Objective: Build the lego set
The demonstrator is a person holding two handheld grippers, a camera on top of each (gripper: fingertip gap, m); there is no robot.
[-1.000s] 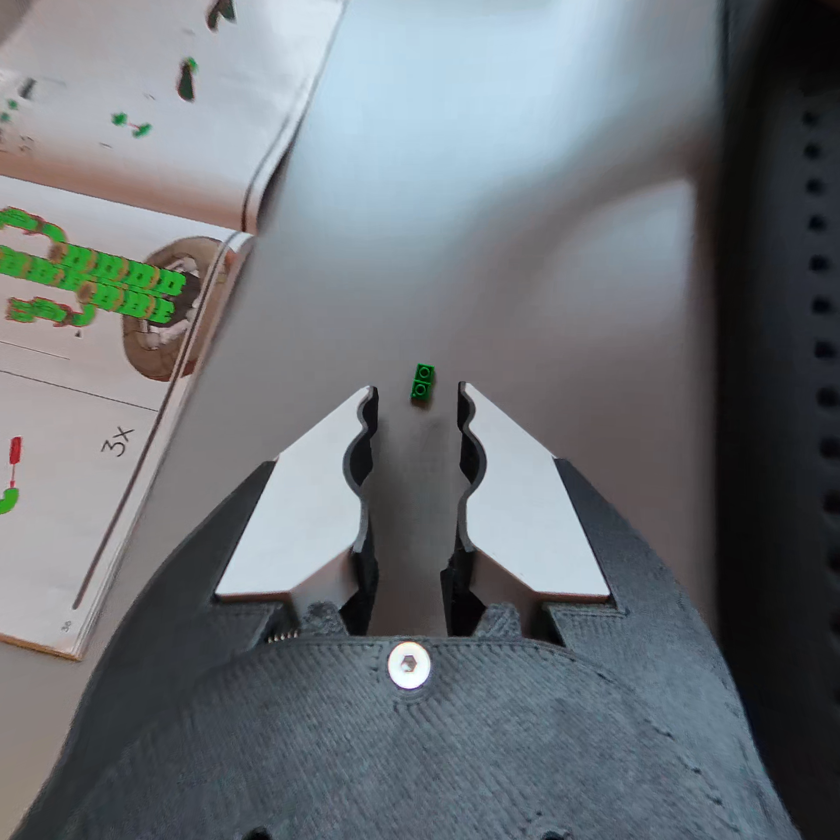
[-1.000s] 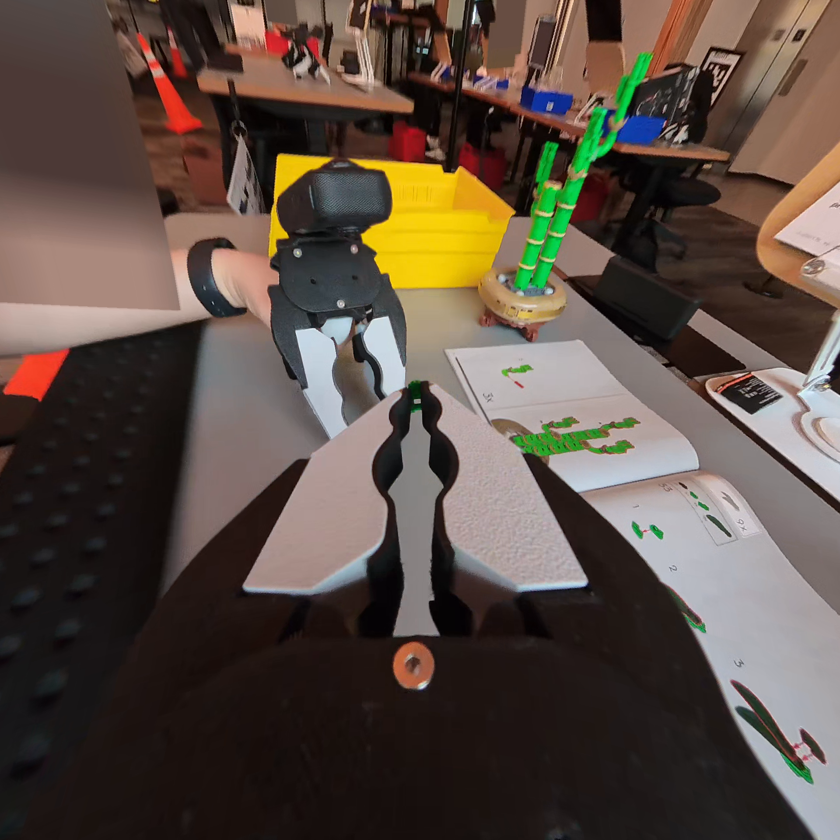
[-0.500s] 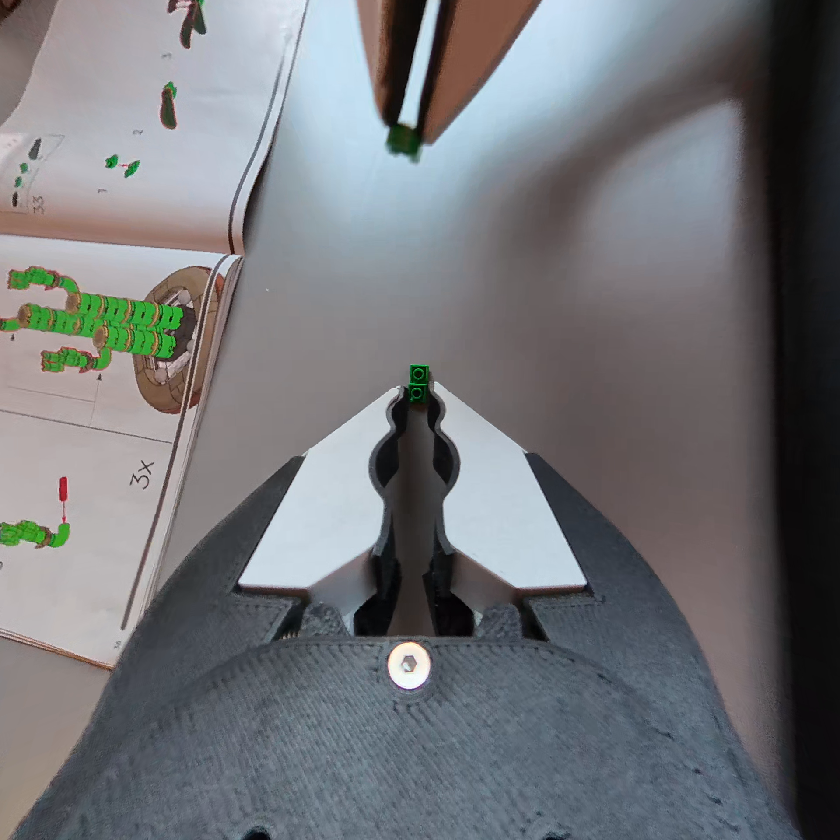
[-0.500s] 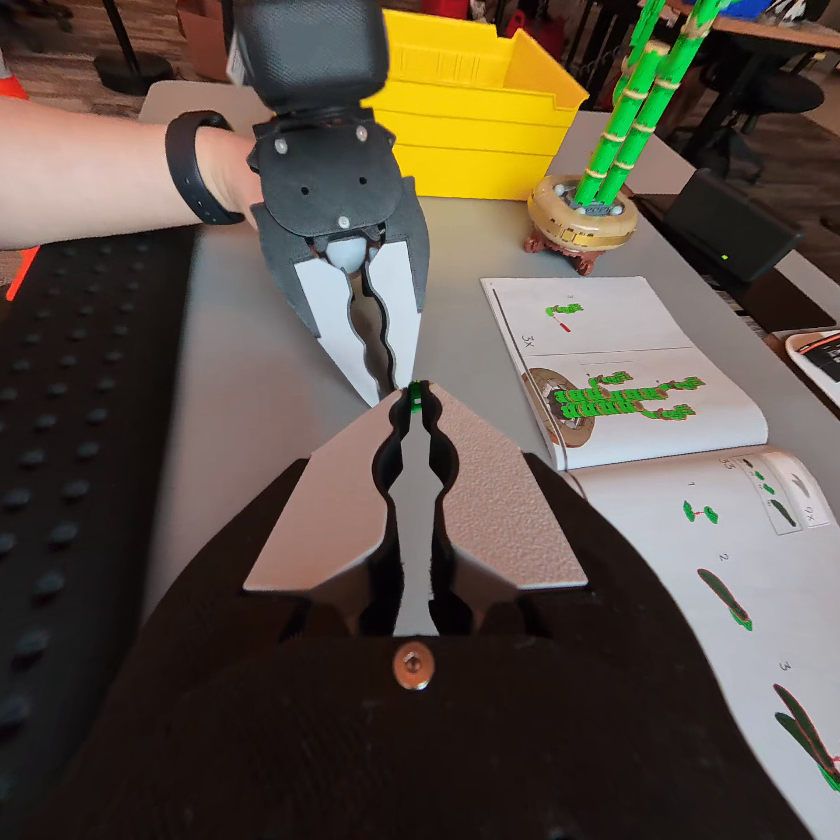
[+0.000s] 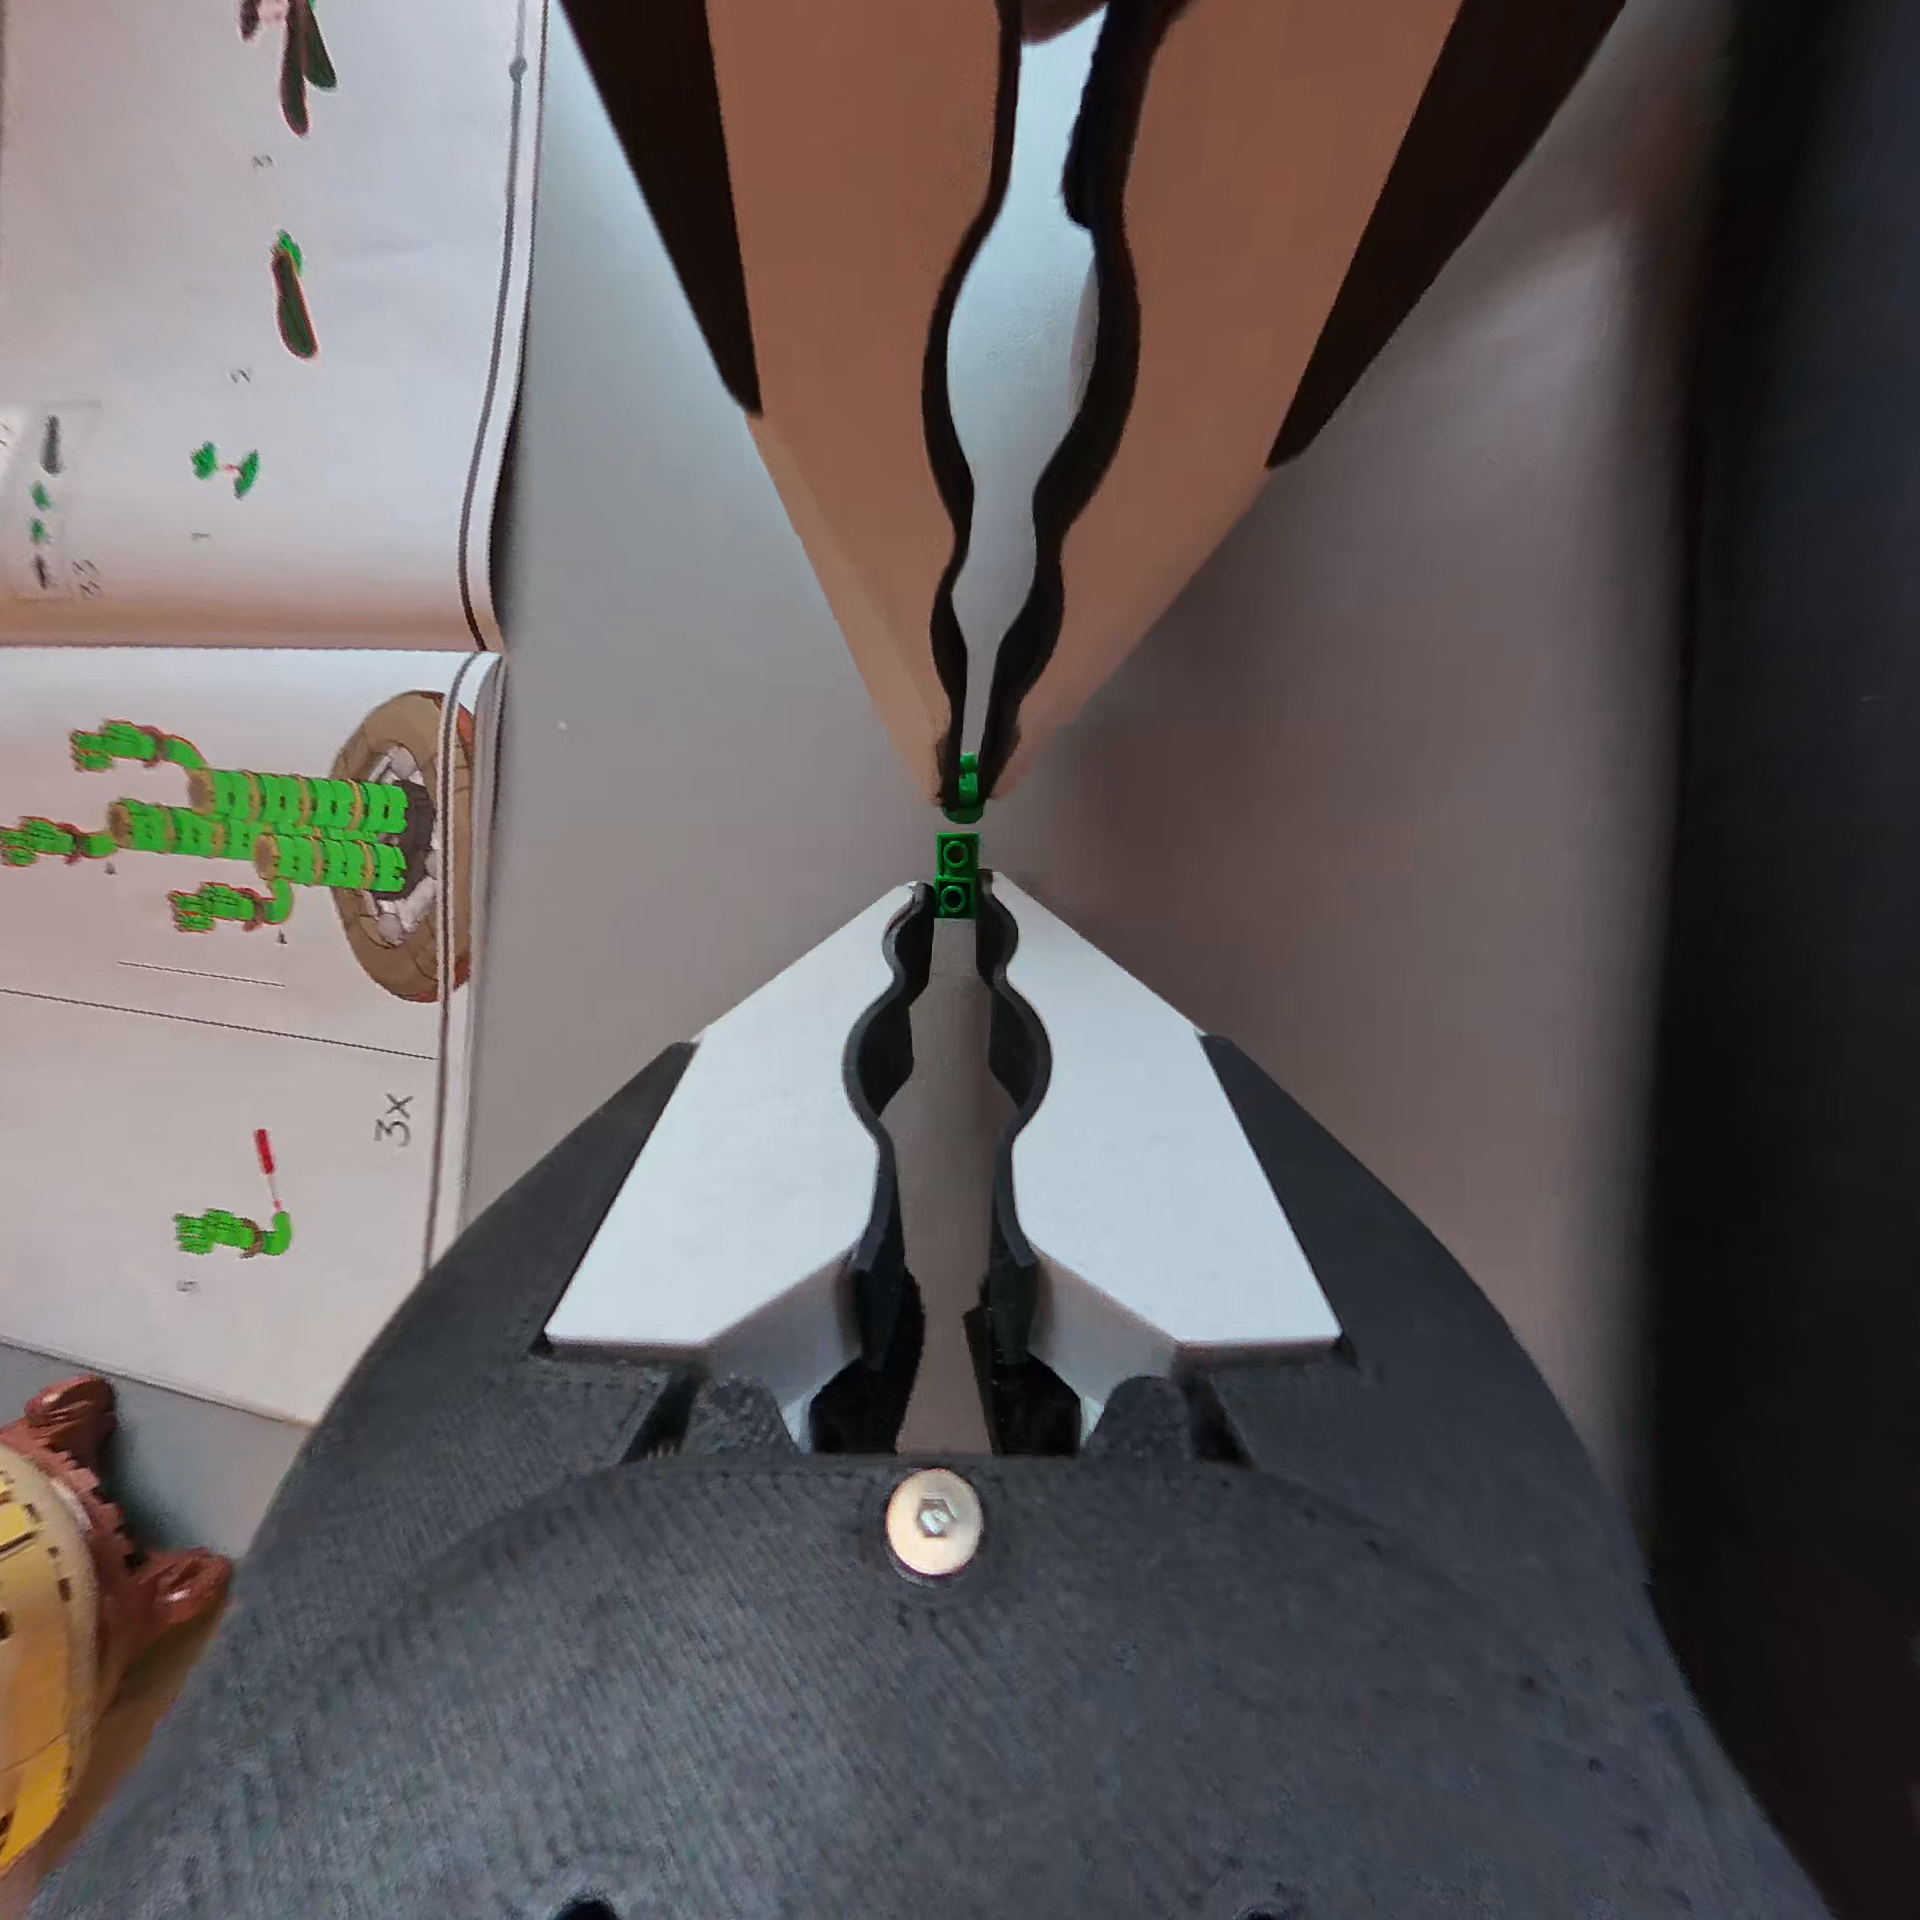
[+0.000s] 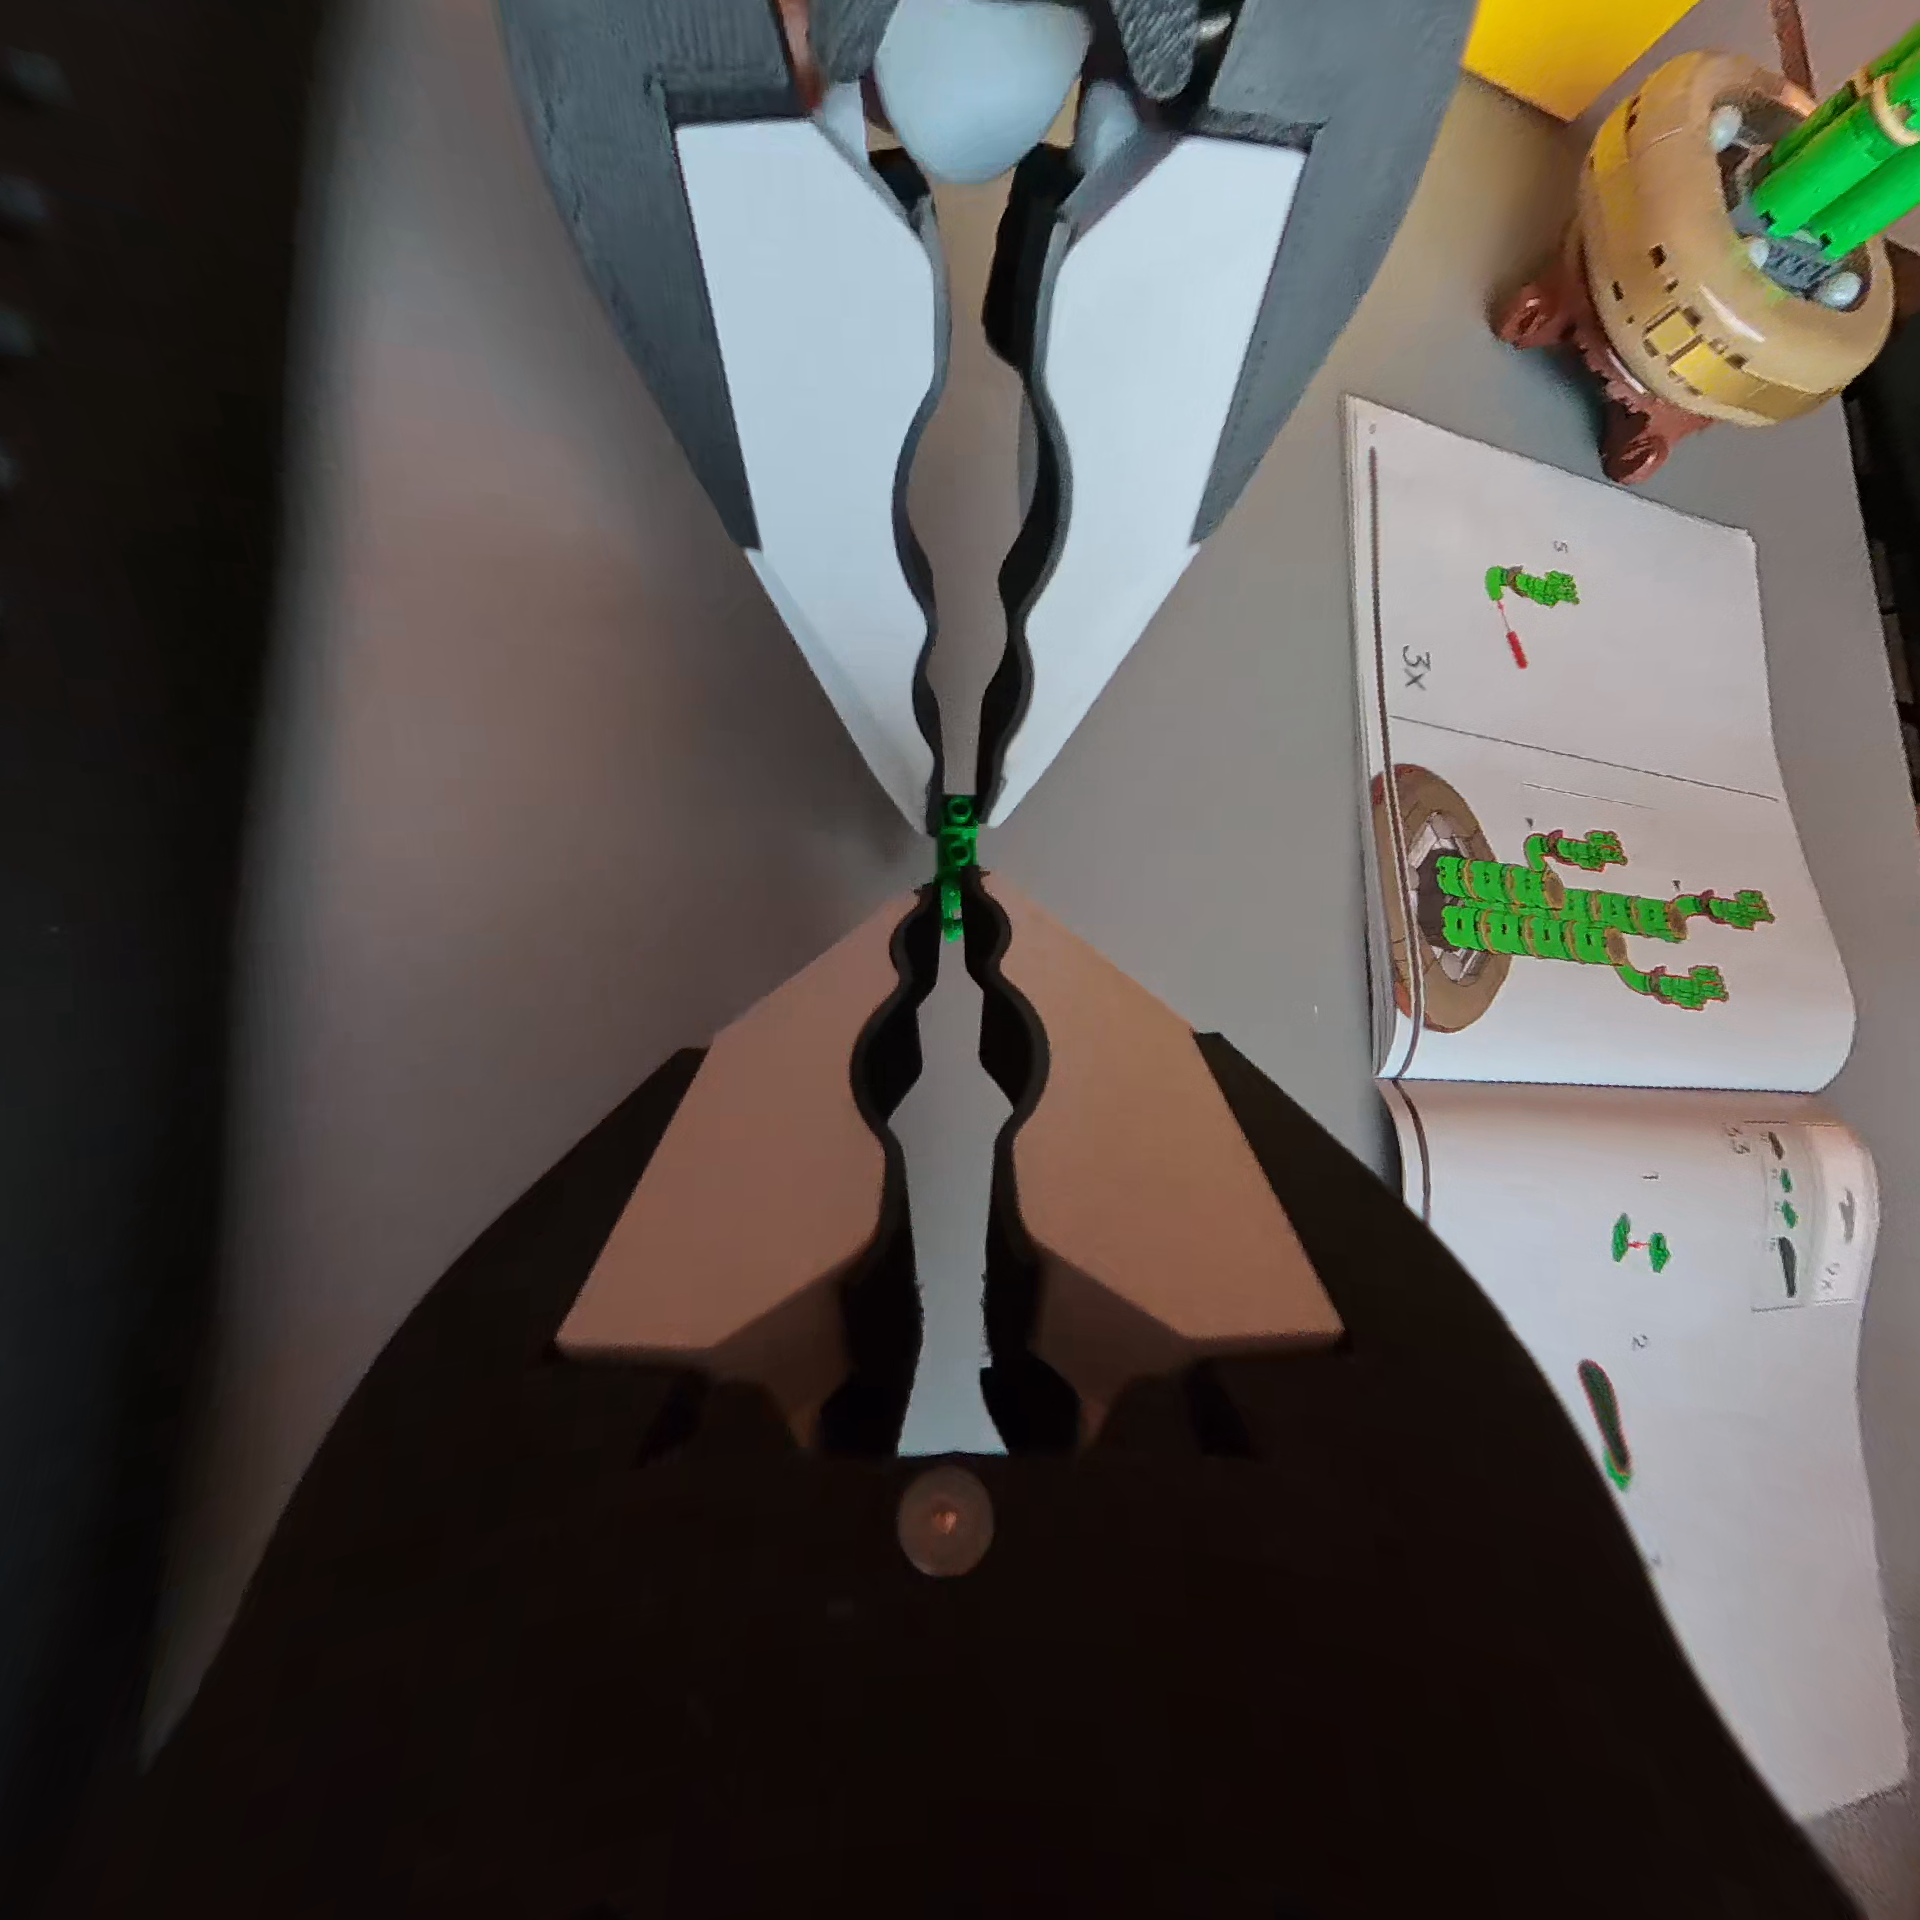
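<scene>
My left gripper [image 5: 956,891] is shut on a small dark green two-stud lego plate [image 5: 956,871], which sticks out past its tips. My right gripper [image 6: 951,912] is shut on a small bright green lego piece [image 6: 950,914]. The two grippers point tip to tip over the grey table [image 5: 675,520]. In the left wrist view the right gripper [image 5: 968,781] comes from the top with its green piece [image 5: 966,784] just beyond the plate. In the right wrist view the left gripper [image 6: 958,816] comes from the top and its plate [image 6: 956,836] meets the bright piece.
An open instruction booklet [image 6: 1579,831] lies on the table beside the grippers; it also shows in the left wrist view [image 5: 229,727]. The tan round base with green bamboo stalks [image 6: 1745,260] stands past the booklet. A black studded mat [image 6: 125,727] runs along the other side. Less than 4 cm separates the two grippers' tips.
The left gripper closed on the green plate and lifted it. Both grippers moved toward each other until their tips and pieces nearly meet.
</scene>
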